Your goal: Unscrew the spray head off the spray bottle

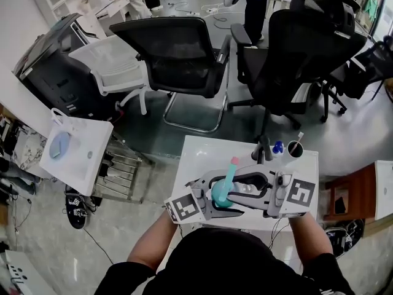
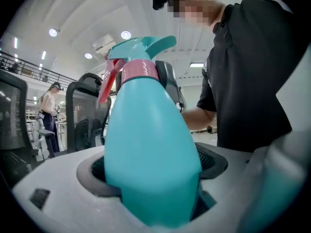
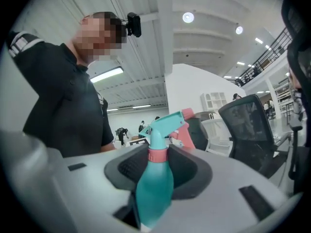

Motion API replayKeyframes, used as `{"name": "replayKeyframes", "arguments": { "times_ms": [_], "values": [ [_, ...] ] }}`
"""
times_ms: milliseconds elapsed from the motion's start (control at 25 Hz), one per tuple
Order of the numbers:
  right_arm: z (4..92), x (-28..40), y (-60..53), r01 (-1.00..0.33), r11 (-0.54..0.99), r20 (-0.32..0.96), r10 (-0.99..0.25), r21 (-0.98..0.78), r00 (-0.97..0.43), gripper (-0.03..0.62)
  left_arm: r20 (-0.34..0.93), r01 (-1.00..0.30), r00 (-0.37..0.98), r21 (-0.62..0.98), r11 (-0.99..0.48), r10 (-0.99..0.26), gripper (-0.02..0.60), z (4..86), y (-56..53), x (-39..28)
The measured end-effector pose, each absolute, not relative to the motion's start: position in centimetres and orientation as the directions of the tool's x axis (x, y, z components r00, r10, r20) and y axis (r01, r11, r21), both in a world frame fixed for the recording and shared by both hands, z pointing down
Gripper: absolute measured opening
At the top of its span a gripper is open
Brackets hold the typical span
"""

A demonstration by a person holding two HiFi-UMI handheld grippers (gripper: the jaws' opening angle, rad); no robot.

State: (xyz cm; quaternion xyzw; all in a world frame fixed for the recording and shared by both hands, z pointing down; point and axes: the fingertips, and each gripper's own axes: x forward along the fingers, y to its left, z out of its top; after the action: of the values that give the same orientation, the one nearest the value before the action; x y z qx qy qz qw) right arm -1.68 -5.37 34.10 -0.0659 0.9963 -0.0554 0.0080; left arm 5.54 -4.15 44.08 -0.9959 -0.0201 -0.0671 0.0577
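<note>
The fingers (image 2: pixel 48 193) of the left gripper (image 1: pixel 212 196) pinch the belly of the teal spray bottle (image 2: pixel 150 144). The fingers (image 3: pixel 82 178) of the right gripper (image 1: pixel 245 182) are closed on its pink collar (image 3: pixel 157 155), under the spray head (image 3: pixel 167 123). Both grippers lie about level and point at each other above the near part of the white table (image 1: pixel 196 155). The far-left part of the table is bare, a cup (image 1: pixel 295 148) stands at its far right corner, and black chairs (image 1: pixel 178 54) stand beyond.

Spray bottle (image 2: pixel 150 149): smooth teal plastic, soft sheen. Collar (image 2: pixel 140 72) and trigger (image 2: pixel 106 86): pink plastic, satin. My pads (image 2: pixel 210 160): dark, finely textured, rubbery-looking. Housing (image 2: pixel 58 198) round them: matt grey plastic. Table (image 1: pixel 202 155): white, glossy. Chair (image 1: pixel 178 54): black mesh back.
</note>
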Motion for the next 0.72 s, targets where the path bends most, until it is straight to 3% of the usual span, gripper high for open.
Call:
{"name": "replayKeyframes", "arguments": {
  "times_ms": [80,160,240,320,440,720],
  "values": [
    [34.3,-1.4,-6.6,-0.202,0.977,-0.024,-0.204,-0.072,-0.979,0.141,0.148,-0.062,0.986,-0.108,-0.992,-0.078,0.456,44.4,-6.0,5.4],
    [35.1,-1.1,-7.9,-0.320,0.947,-0.008,-0.321,-0.034,-0.947,0.170,0.182,-0.254,0.945,-0.117,-0.960,-0.272,0.456,45.1,-9.1,4.6],
    [35.5,-0.9,-8.8,-0.411,0.911,0.001,-0.411,-0.018,-0.912,0.238,0.216,-0.453,0.853,-0.146,-0.879,-0.475,0.455,45.9,-11.9,3.2],
    [35.6,-0.5,-9.6,-0.476,0.879,-0.017,-0.477,-0.015,-0.879,0.236,0.234,-0.583,0.761,-0.161,-0.797,-0.604,0.455,46.5,-13.4,1.9],
    [35.8,-0.3,-10.1,-0.538,0.842,-0.011,-0.539,-0.051,-0.842,0.214,0.239,-0.649,0.694,-0.198,-0.734,-0.679,0.456,46.8,-14.1,1.2],
    [36.3,-0.9,-10.2,-0.583,0.808,0.020,-0.584,-0.084,-0.812,0.209,0.241,-0.675,0.659,-0.229,-0.702,-0.713,0.454,46.9,-14.1,1.6]
  ]
}}
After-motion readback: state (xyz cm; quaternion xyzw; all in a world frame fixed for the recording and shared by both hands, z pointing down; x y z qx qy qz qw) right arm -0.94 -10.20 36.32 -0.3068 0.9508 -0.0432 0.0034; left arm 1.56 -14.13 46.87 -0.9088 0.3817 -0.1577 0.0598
